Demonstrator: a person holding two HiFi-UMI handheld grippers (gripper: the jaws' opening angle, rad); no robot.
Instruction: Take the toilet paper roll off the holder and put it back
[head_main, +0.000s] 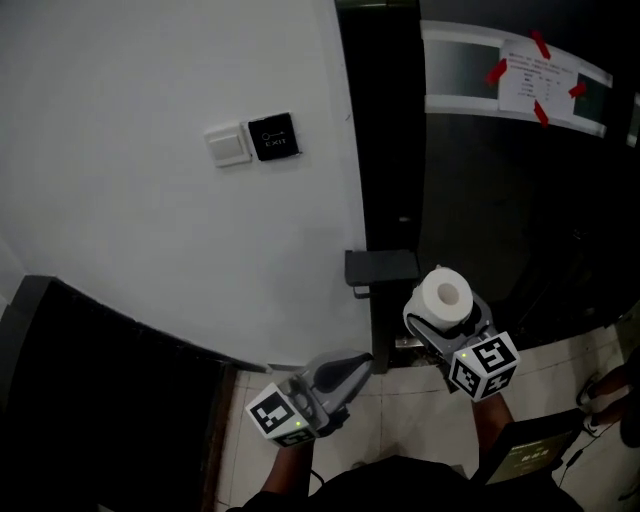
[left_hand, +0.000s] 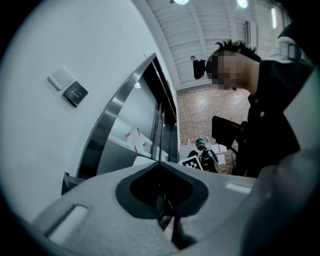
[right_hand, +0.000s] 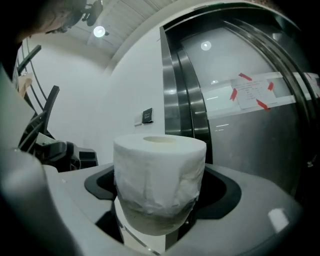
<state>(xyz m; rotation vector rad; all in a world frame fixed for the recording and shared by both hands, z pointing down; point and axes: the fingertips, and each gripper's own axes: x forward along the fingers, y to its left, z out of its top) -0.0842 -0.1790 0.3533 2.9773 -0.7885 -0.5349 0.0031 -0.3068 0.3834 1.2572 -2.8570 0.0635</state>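
The dim light swallows much. The dark wall holder (head_main: 380, 268) reads only as a box-like shape with a short peg below it, and how it is built cannot be made out. The print on the taped notice (head_main: 540, 75) on the dark door panel is too small to read. The black surface (head_main: 100, 400) at lower left is cut off by the frame and stays unidentifiable, as do the person's forearms at the bottom edge.

The toilet paper roll (right_hand: 159, 180) stands upright in the right gripper (head_main: 445, 320), whose wide-spread jaws pinch its sides. Its lower part sinks out of sight between the pads. It hangs in the air just beside the holder, apart from it.

The left gripper (head_main: 350, 372) hovers lower, near the white wall (head_main: 150, 240), its jaws pressed together on nothing.
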